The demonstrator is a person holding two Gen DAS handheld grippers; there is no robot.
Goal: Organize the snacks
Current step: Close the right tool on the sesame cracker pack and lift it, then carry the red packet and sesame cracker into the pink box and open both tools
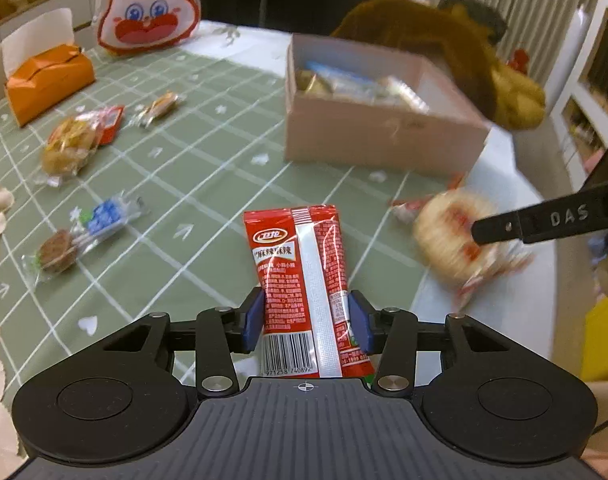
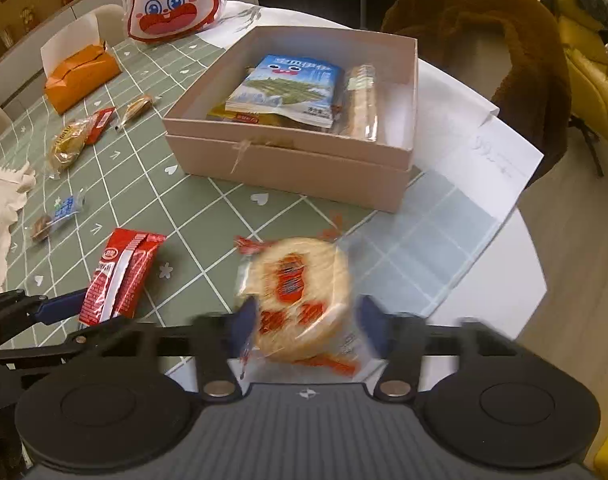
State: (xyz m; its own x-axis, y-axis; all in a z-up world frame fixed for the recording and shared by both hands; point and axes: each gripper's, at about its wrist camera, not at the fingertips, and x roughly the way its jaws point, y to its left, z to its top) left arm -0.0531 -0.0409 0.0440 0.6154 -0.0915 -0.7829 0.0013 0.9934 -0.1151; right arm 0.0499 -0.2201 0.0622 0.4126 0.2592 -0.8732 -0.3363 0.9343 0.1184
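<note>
A red spicy-snack packet [image 1: 300, 264] lies on the green checked tablecloth, and my left gripper [image 1: 307, 318] is shut on its lower end, a blue pad against each side. In the right wrist view the same packet [image 2: 120, 276] shows at the lower left, with the left gripper [image 2: 64, 322] around it. My right gripper [image 2: 307, 324] is shut on a round rice cracker [image 2: 300, 280] in a clear red-printed wrapper, which is blurred. In the left view that cracker [image 1: 447, 232] sits by a right finger [image 1: 543, 220]. The pink box [image 2: 288, 164] [image 1: 383, 136] behind holds several snacks.
Several wrapped snacks [image 1: 68, 148] [image 1: 92, 232] lie at the left of the cloth. An orange tissue box [image 1: 48, 80] and a rabbit-face bag [image 1: 148, 8] stand at the back left. A brown furry coat [image 2: 483, 40] hangs beyond the box. White paper [image 2: 495, 156] reaches the table's right edge.
</note>
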